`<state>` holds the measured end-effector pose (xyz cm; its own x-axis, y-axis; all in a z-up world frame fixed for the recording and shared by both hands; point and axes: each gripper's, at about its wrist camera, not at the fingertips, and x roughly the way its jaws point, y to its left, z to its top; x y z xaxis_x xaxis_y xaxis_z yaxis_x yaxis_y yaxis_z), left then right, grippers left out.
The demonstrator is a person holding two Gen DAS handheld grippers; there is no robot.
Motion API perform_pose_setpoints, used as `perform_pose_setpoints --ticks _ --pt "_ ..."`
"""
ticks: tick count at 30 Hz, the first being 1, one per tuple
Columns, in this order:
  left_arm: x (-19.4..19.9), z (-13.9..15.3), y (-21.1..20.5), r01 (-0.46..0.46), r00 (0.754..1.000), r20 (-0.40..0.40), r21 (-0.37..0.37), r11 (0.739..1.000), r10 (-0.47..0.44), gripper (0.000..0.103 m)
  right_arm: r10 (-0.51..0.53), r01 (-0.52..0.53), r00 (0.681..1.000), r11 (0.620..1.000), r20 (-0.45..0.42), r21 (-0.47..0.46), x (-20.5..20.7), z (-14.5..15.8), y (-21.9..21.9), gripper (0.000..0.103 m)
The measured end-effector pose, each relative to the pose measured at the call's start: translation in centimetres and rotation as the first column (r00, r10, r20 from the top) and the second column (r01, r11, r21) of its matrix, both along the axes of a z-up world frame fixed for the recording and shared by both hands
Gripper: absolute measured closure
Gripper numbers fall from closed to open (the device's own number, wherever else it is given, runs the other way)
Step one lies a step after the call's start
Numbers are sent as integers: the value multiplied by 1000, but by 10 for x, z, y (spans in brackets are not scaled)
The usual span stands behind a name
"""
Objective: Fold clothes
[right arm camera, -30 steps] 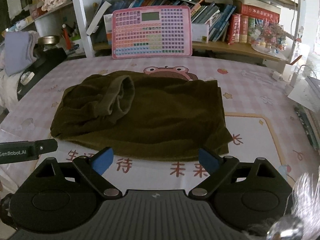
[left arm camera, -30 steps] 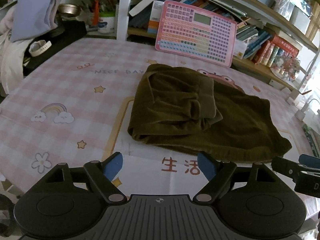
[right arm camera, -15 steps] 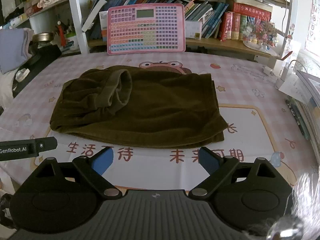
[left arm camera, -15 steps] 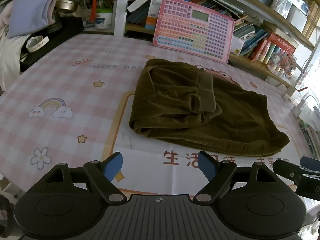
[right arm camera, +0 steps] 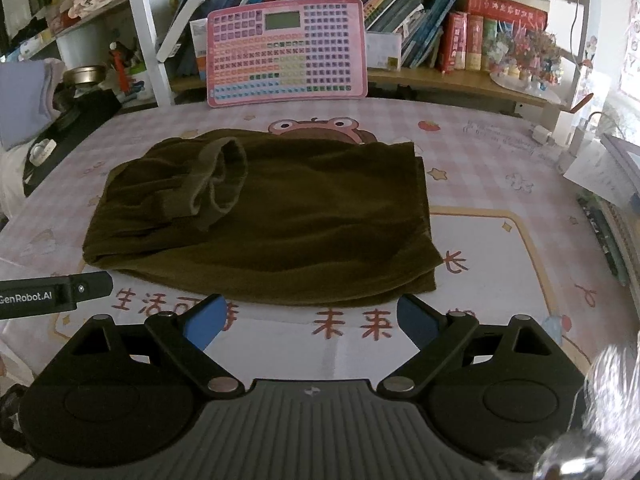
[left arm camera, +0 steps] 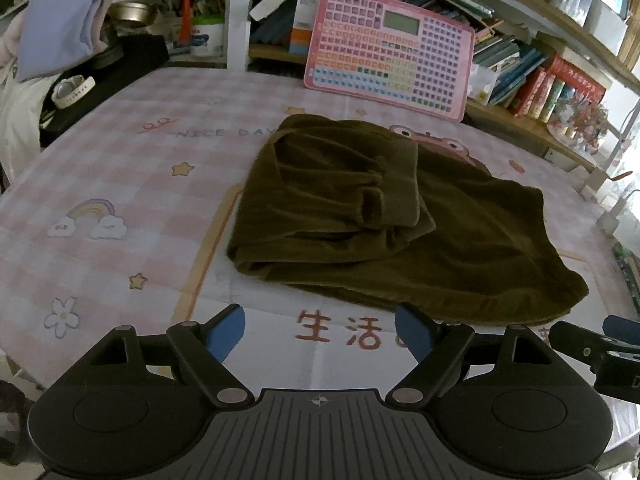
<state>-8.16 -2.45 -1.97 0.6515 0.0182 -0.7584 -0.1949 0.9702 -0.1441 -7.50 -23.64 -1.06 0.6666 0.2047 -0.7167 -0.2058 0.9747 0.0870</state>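
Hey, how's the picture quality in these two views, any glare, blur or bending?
Left wrist view: dim, shelves bend at the edges, daylight washes out the far right. Right wrist view: brighter, blown-out window on the right, a blurred shiny smear at the lower right corner; the brown garment stays sharp.

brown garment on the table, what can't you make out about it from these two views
- Brown garment: its type and its underside are hidden by its own folds in both views.
- Its near hem, left wrist view: partly covered by the left gripper, whose fingers stand apart.
- Right gripper: cut off by the right edge in the left wrist view.
- Book titles on the shelf: too small to read.
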Motion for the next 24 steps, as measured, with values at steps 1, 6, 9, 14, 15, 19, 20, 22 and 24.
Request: perform_pose_setpoints --ticks 1,6,9,14,15,19,20,22,24 --pt "2 0 -6 -5 1000 -3 5 1000 5 18 5 -5 1000 1000 -3 5 3 -1 -5 11" --pt "13 0 -34 -29 999 -19 32 999 30 18 29 -28 999 999 -20 38 27 -7 -36 11" --pt "19 -1 -51 -47 998 -28 46 998 48 18 44 -42 998 997 -34 65 43 -9 -58 11" --pt "26 -4 -84 -90 995 -42 61 994 93 18 101 -91 992 987 -74 134 71 -13 -92 12" --pt "26 -4 -89 -98 994 -43 63 993 101 18 115 -101 990 983 -87 153 76 -15 -98 13" --pt "24 -3 -109 -127 991 -38 83 988 130 18 169 -129 974 962 -153 240 97 -23 -117 17" --pt "22 -2 -112 -136 990 -29 94 986 139 18 184 -134 968 955 -173 266 102 -25 -121 19" --pt "19 0 -117 -159 987 -11 122 980 162 18 213 -136 952 937 -219 322 110 -30 -127 26" --pt "16 3 -122 -187 982 5 154 970 189 18 239 -135 937 920 -253 367 117 -34 -131 32"
